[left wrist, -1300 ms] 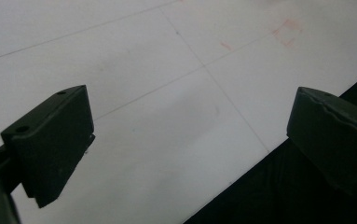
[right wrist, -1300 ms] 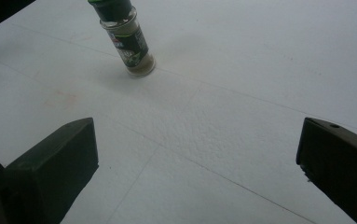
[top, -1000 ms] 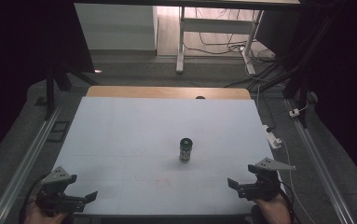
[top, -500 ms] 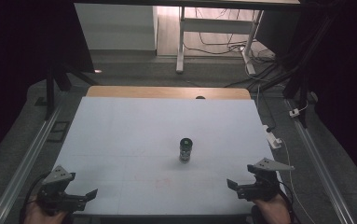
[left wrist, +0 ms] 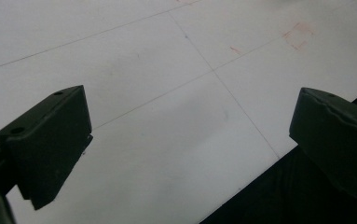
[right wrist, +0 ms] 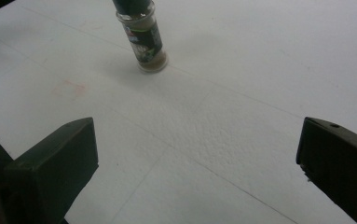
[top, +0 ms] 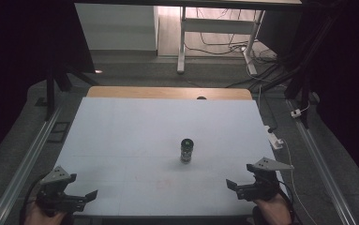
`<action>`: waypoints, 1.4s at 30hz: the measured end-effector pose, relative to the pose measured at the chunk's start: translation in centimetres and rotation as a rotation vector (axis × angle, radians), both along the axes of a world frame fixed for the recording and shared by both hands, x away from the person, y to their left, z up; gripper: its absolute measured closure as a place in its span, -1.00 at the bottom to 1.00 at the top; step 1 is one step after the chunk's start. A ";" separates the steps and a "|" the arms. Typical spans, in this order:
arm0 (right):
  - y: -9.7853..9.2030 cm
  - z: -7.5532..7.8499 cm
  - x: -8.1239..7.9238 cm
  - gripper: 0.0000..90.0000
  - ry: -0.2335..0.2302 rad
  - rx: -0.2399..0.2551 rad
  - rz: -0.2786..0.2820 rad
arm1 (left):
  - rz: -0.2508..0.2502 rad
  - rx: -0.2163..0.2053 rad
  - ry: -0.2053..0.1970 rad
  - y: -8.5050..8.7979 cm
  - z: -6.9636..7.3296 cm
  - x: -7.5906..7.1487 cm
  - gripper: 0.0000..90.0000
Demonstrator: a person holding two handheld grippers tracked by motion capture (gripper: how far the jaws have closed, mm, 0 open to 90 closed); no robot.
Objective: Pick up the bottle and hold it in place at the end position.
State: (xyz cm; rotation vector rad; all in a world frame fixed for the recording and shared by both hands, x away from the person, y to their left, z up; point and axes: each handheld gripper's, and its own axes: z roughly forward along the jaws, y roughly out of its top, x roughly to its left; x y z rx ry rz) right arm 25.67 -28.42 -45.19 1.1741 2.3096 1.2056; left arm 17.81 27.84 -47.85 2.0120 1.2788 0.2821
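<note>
Place: it looked like a lab or test room.
Upper middle of frame: loose cables (top: 224, 44) lay on the floor under a white desk frame (top: 183, 42).
Sides: metal rails (top: 25, 161) ran along the white table (top: 135, 136).

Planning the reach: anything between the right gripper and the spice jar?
Nothing: bare white table between right gripper and spice jar, per the right gripper view.
</note>
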 end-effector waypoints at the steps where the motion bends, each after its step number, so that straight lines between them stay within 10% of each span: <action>1: 0.1 0.0 0.0 -1.00 0.002 0.004 0.004 | -0.001 0.000 -0.001 0.0 0.0 0.0 -0.99; 42: 5.5 -0.4 3.7 -1.00 0.010 0.065 0.177 | -0.003 -0.018 0.004 0.2 0.0 0.0 -0.98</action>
